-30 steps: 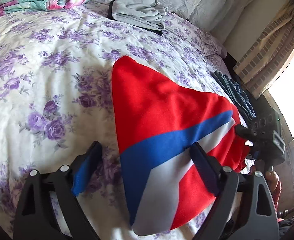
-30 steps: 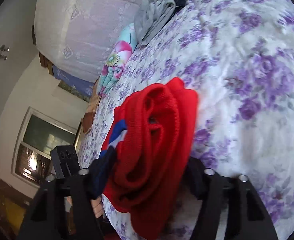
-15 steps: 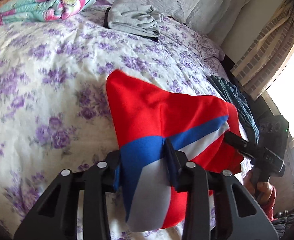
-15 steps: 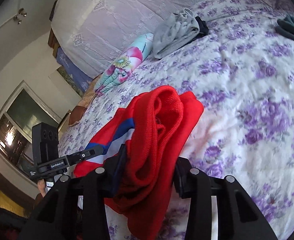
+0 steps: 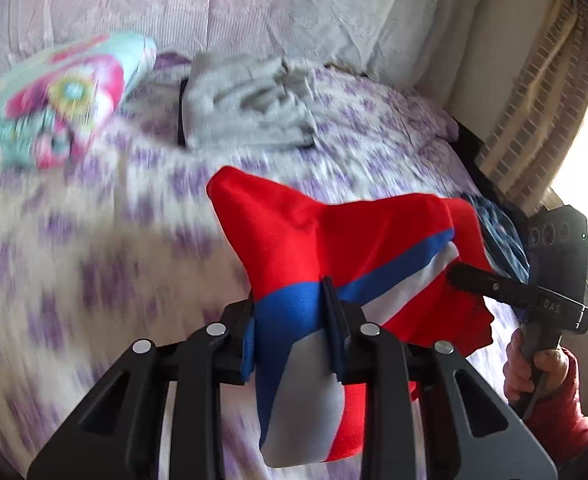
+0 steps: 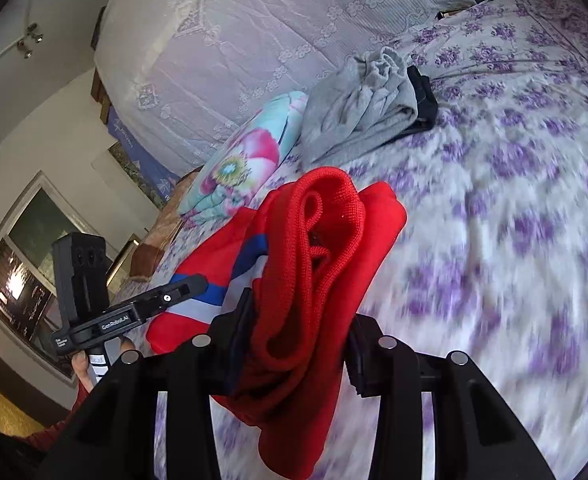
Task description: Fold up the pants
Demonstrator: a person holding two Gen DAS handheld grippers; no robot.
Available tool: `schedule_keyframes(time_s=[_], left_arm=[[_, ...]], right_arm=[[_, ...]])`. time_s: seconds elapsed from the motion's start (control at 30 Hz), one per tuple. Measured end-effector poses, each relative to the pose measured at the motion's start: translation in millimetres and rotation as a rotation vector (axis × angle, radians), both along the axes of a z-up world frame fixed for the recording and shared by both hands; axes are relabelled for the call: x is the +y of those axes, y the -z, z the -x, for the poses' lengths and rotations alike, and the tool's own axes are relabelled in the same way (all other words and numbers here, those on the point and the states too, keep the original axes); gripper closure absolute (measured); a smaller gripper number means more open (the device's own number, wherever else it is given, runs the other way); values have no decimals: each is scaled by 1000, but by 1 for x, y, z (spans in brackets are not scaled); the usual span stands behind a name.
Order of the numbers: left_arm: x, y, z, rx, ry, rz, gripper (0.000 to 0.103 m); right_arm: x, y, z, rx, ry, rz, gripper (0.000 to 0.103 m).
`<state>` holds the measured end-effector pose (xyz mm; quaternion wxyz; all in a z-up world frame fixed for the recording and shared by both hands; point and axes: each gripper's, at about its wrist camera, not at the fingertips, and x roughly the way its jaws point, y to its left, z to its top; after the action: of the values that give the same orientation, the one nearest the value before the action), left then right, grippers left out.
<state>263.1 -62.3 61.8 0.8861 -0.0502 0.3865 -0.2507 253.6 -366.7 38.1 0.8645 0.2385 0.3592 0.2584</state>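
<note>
The red pants [image 5: 334, 236] with a blue and white stripe hang bunched above the purple-flowered bedspread [image 5: 94, 240]. My left gripper [image 5: 290, 320] has its jaws closing, the pads pressing the blue-and-white striped edge between them. In the right wrist view my right gripper [image 6: 298, 332] is shut on a thick red ribbed fold of the pants [image 6: 326, 240]. Each view shows the other gripper too: the right one [image 5: 474, 278] held by a hand in a red sleeve, the left one [image 6: 182, 286] at the striped end. The cloth sags between the two.
A folded grey garment [image 5: 250, 100] on a dark one lies near the head of the bed, beside a rolled floral blanket [image 5: 54, 100]. A blue garment [image 5: 502, 236] lies at the bed's right edge, by a curtain [image 5: 534, 120]. A lace-covered headboard [image 6: 254, 40] stands behind.
Both grippers went from open around the pants to shut on them. They then rose and moved toward the head of the bed, lifting the pants off the bedspread.
</note>
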Motion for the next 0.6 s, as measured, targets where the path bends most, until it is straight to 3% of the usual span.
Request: schedule_keyframes(time_s=[0.1, 0.27, 0.37, 0.5, 0.57, 0.6], left_arm=[[-6, -23, -51, -43, -22, -31, 76], [-19, -78, -164, -134, -70, -73, 77], [-27, -96, -232, -173, -114, -97, 77], [-28, -91, -315, -169, -184, -49, 77], [-28, -69, -344, -109, -216, -43, 77], [-31, -44, -362, -53, -250, -83, 77]], right_arm=[[-5, -26, -67, -17, 9, -2, 62], [-10, -75, -178, -103, 66, 25, 62], [-14, -90, -246, -121, 113, 34, 62], [-21, -71, -328, -63, 169, 30, 62], [-28, -30, -362, 35, 231, 15, 61], [-31, -15, -369, 55, 238, -2, 54]])
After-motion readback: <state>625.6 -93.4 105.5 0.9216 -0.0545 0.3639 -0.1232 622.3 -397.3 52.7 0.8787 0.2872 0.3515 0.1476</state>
